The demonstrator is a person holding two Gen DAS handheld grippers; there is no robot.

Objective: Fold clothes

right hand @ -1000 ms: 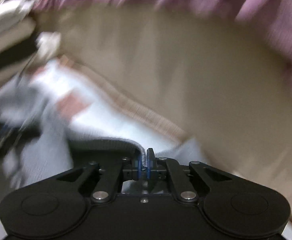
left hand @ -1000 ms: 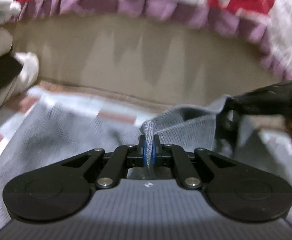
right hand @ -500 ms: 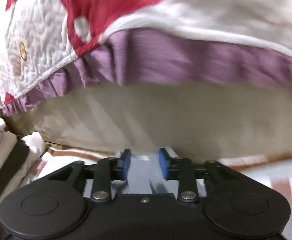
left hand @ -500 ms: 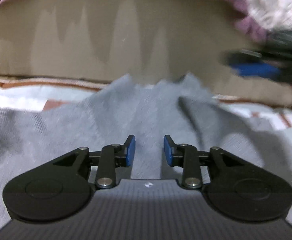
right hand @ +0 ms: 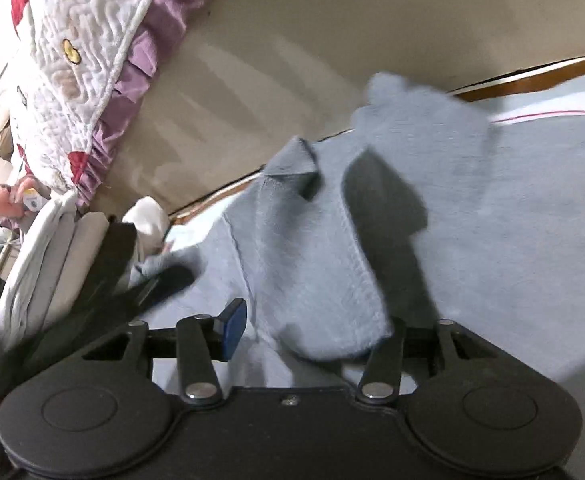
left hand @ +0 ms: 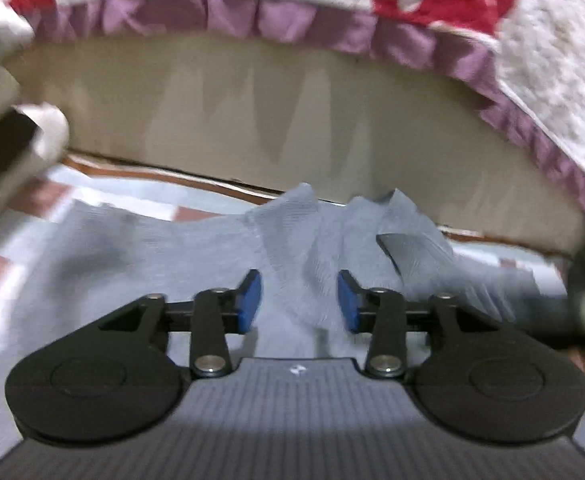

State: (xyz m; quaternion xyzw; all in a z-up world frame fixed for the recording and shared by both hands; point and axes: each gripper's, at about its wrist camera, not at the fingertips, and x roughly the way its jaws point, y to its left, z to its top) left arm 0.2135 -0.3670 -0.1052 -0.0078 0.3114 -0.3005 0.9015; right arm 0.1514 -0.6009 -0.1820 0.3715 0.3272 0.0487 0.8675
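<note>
Shirt (left hand: 196, 248): beneath and ahead of left gripper (left hand: 299, 302).
Quilt (left hand: 540, 60): overhanging behind the shirt.
Stack (right hand: 52, 248): left of right gripper (right hand: 312, 320).

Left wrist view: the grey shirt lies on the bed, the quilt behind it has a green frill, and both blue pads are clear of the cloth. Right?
Not quite. In the left wrist view the frill on the quilt is purple, not green. The rest holds: the grey shirt lies on the bed, and the left gripper has its jaws opening, pads clear of the cloth.

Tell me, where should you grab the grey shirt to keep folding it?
Probably the grey knit shirt by its pointed collar corner, which sticks up off the flat cloth. Come from the near side, sliding one of the fingers under the raised flap.
</note>
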